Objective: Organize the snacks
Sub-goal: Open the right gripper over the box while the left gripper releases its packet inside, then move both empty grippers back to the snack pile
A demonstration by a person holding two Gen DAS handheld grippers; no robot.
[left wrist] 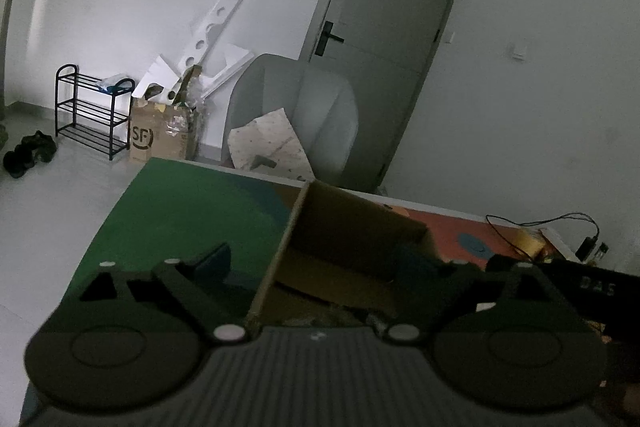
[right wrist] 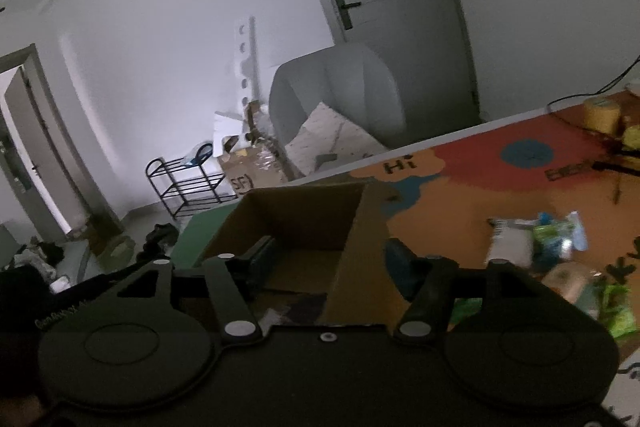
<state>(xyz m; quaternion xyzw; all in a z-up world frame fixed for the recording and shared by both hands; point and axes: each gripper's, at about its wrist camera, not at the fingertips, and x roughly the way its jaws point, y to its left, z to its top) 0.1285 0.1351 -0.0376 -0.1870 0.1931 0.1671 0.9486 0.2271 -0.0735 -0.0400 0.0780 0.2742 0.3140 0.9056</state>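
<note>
An open brown cardboard box (left wrist: 352, 227) stands on the table; it also shows in the right wrist view (right wrist: 304, 219). My left gripper (left wrist: 316, 263) is open, its jaws straddling the box's left wall. My right gripper (right wrist: 332, 259) is open, its jaws straddling the box's right wall, one finger inside. Neither holds anything. Several snack packets (right wrist: 536, 239), white, green and blue, lie on the table right of the box. More green packets (right wrist: 616, 307) lie nearer the right edge. Some wrappers show dimly at the box bottom (left wrist: 344, 315).
The table has a colourful mat, green (left wrist: 192, 211) on the left and orange-red (right wrist: 480, 195) on the right. A tape roll (right wrist: 600, 115) and cables sit at the far right. Behind stand a grey armchair (left wrist: 296, 107), a door, an SF carton (left wrist: 160, 135) and a shoe rack (left wrist: 88, 111).
</note>
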